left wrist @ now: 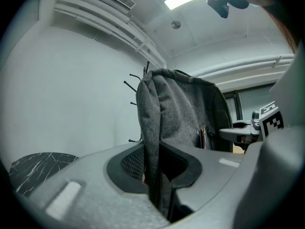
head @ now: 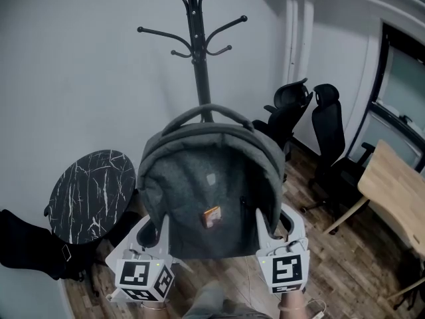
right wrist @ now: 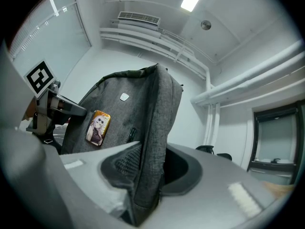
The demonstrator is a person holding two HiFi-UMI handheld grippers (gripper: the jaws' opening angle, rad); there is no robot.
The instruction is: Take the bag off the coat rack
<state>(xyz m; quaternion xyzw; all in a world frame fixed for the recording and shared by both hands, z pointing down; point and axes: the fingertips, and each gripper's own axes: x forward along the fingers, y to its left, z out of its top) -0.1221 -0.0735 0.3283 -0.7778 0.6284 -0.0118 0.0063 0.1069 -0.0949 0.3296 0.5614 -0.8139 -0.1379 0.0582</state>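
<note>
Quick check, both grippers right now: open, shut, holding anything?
Left gripper: closed on the left edge of the grey fabric backpack.
Right gripper: closed on the same backpack's right edge.

The bag (head: 209, 198) is sitting between the left gripper (head: 155, 233) and right gripper (head: 275, 228), before the coat rack (head: 197, 52); table (head: 89, 195) left, 2 chairs (head: 329, 128) right.

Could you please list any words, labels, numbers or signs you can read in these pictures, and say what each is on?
No readable text anywhere.
Patch on the bag: too small to read.
Card on the bag: a cartoon figure, no legible words.
Cube markers: black-and-white square patterns, no letters.
</note>
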